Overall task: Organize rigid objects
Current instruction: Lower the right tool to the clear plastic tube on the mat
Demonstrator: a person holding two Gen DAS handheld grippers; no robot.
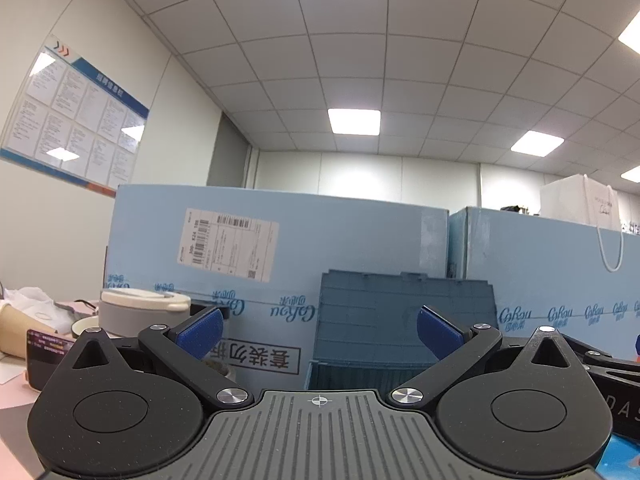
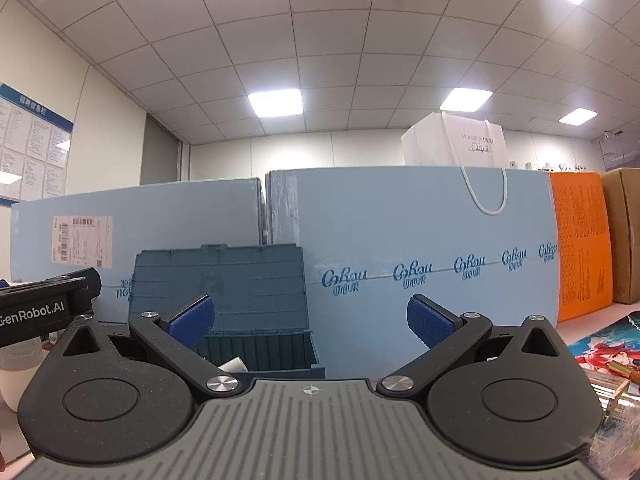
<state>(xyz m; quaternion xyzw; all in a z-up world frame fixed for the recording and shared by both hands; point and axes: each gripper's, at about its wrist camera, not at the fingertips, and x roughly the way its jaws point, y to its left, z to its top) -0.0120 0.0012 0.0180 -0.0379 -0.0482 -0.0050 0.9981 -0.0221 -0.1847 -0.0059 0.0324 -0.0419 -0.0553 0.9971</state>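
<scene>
Two handheld grippers are seen from their own wrist cameras, both held low over a cluttered desk and aimed at a wall of pale blue cartons. The left gripper (image 1: pixel 319 330) is spread wide, its blue fingers (image 1: pixel 200 332) well apart with nothing between them. The right gripper (image 2: pixel 311 322) is likewise spread wide and empty.

A dark blue storage crate (image 1: pixel 400 320) is placed straight ahead of both, its hinged lid (image 2: pixel 218 280) raised upright and leaning back against the cartons. In the right wrist view the crate's open mouth is visible between the left finger and the frame's centre, with a small white object (image 2: pixel 234 364) showing inside near the near rim. The crate's right edge is set just beside bare carton face, so open room is left to the right of it.

To the left, in the left wrist view, a grey container with a cream lid (image 1: pixel 144 312) is crowded near the left finger, with crumpled white paper (image 1: pixel 28 300) and a tan cup (image 1: pixel 16 332) further left. To the right, in the right wrist view, an orange box (image 2: pixel 580 244) and a brown carton (image 2: pixel 626 232) close off the far edge, and colourful printed items (image 2: pixel 612 344) are spread on the near right of the desk. A white paper bag (image 2: pixel 452 144) is set on top of the cartons
</scene>
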